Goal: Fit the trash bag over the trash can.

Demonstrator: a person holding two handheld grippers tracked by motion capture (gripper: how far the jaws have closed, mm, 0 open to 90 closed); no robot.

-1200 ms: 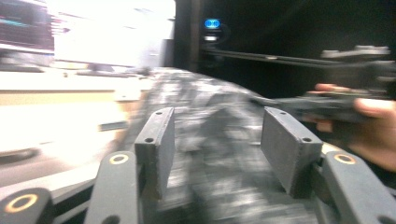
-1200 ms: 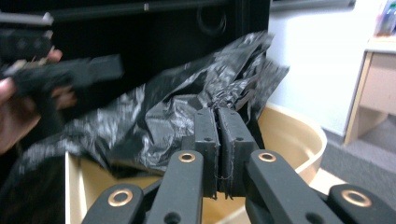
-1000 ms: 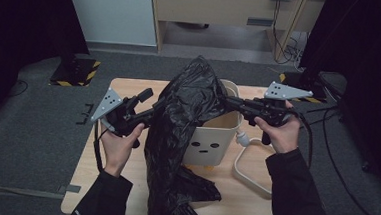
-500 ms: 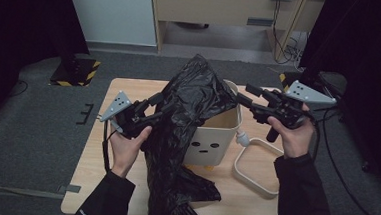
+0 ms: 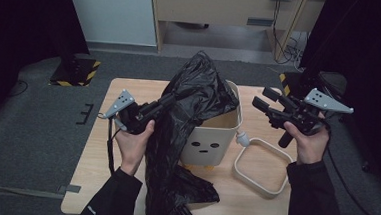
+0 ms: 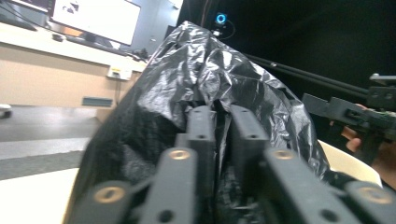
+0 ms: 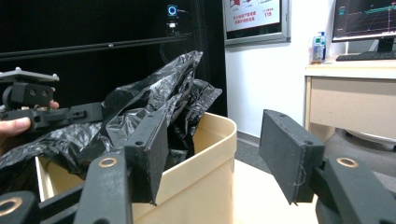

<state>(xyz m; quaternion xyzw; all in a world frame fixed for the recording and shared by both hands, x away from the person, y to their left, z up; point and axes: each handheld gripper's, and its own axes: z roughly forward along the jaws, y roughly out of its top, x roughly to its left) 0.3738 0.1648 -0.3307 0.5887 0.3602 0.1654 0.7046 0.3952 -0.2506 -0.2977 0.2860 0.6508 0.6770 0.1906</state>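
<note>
We see the left gripper (image 5: 165,102) pinched tight on a fold of the black bin bag (image 5: 191,102); its jaws have just been closing, and in the left gripper view the crinkled plastic sits squeezed between them. The right gripper (image 5: 260,98) stands with its jaws wide apart and nothing between them; they have just been opening. It hangs above the table to the right of the bin, clear of the bag.

The bag is draped over the left rim of the cream bin (image 5: 216,134), rises in a peak above it and spills down the bin's left side onto the table (image 5: 129,89). The bin carries a small printed face (two dots and a short line) on its front. A cream hoop-shaped rim (image 5: 240,168) lies flat on the table just right of the bin.

In the right gripper view a wall poster (image 7: 257,14) has red and white writing, too small for us to read, and a monitor (image 7: 366,18) shows a graph.

The table is pale wood on grey carpet; dark curtains flank the sides, and a wooden desk (image 5: 224,7) stands behind.
</note>
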